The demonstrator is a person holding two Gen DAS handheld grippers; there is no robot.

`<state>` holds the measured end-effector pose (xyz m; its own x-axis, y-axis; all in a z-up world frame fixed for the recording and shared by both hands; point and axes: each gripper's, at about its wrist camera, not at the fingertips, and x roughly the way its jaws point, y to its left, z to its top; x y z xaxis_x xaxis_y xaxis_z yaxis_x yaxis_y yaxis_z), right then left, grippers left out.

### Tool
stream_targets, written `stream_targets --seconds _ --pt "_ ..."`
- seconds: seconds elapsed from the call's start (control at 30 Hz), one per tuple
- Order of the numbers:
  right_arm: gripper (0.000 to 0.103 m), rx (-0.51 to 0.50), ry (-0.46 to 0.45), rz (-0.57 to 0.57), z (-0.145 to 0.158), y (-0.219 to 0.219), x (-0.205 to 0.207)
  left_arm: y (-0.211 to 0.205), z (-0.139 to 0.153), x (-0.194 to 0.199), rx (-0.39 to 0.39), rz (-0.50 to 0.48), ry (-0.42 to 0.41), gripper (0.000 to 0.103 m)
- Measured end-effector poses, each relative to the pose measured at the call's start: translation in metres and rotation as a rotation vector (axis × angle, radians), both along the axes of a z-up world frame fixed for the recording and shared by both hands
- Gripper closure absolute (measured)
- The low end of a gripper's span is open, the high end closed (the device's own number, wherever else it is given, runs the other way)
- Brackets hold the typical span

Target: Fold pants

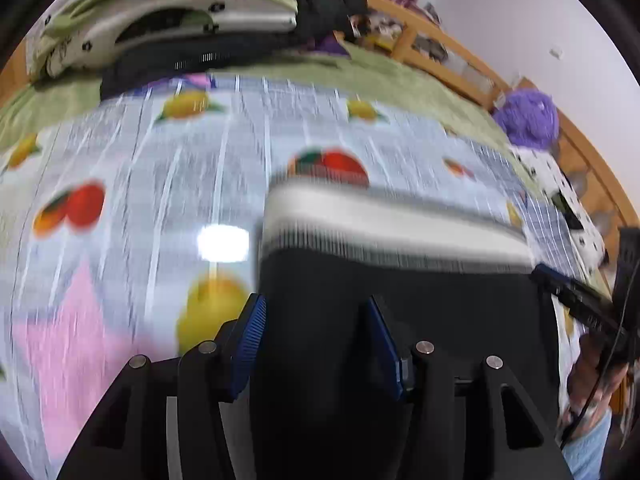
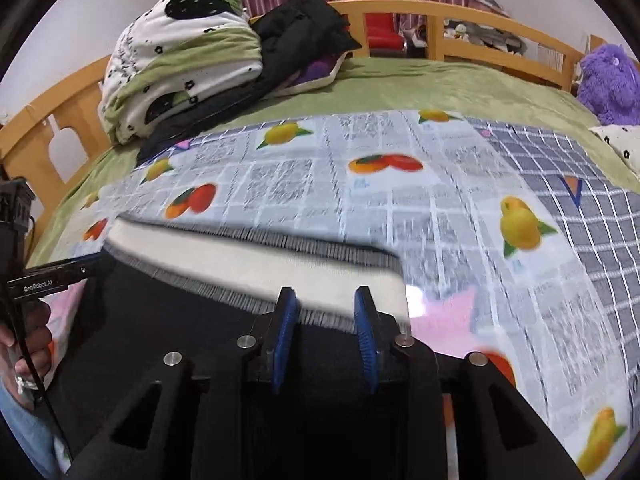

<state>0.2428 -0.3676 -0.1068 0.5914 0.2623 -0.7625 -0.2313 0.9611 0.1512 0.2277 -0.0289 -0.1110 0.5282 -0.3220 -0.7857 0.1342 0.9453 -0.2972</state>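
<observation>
A: Across the lower middle of the left wrist view, what lies there?

B: Black pants with a white and grey ribbed waistband (image 1: 400, 272), spread on a glossy fruit-printed sheet with a grid pattern (image 1: 160, 168). The waistband runs from the centre to the right edge, blurred.

A: And the left gripper (image 1: 316, 336)?

B: Its blue ridged pads stand apart, the left pad at the pants' left edge, the right pad over the black cloth. Black fabric fills the gap, but the pads do not look pressed on it; I read it as released.

A: Anything else there?

B: At the right edge, the right gripper's black fingers reach toward the waistband's right end. A fluffy purple plush toy (image 1: 528, 120) sits upper right, beside a wooden bed rail (image 1: 452, 44).

A: Now the right wrist view?

B: The pants (image 2: 160, 320) fill the lower left and centre, the waistband slanting from mid-left down to the middle. The right gripper (image 2: 326, 312) has its blue pads parted, tips over the waistband's near edge, unclenched. A folded green and white quilt with black patches (image 2: 176, 60) is piled upper left on a green bedspread (image 2: 440, 84). A hand (image 2: 24, 344) holds the other gripper's handle at the left edge.
</observation>
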Motion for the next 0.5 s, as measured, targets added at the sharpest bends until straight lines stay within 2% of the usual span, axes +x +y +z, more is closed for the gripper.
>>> stream_targets --seconds 0.1,0.2,0.37,0.5 --pt "0.067 -0.021 0.039 0.024 -0.004 -0.001 -0.033 0.000 -0.004 -0.042 0.035 -0.026 0.006 0.054" --pt "0.067 -0.032 0.045 0.034 -0.006 -0.005 -0.070 0.005 -0.003 -0.081 0.017 -0.059 0.018 0.055" --pt "0.066 0.057 0.129 0.009 -0.016 -0.025 -0.106 0.015 -0.003 -0.145 0.027 -0.116 0.020 0.054" --pt "0.066 0.113 0.139 -0.045 -0.019 -0.039 -0.124 0.024 -0.003 -0.181 0.033 -0.139 0.002 0.053"
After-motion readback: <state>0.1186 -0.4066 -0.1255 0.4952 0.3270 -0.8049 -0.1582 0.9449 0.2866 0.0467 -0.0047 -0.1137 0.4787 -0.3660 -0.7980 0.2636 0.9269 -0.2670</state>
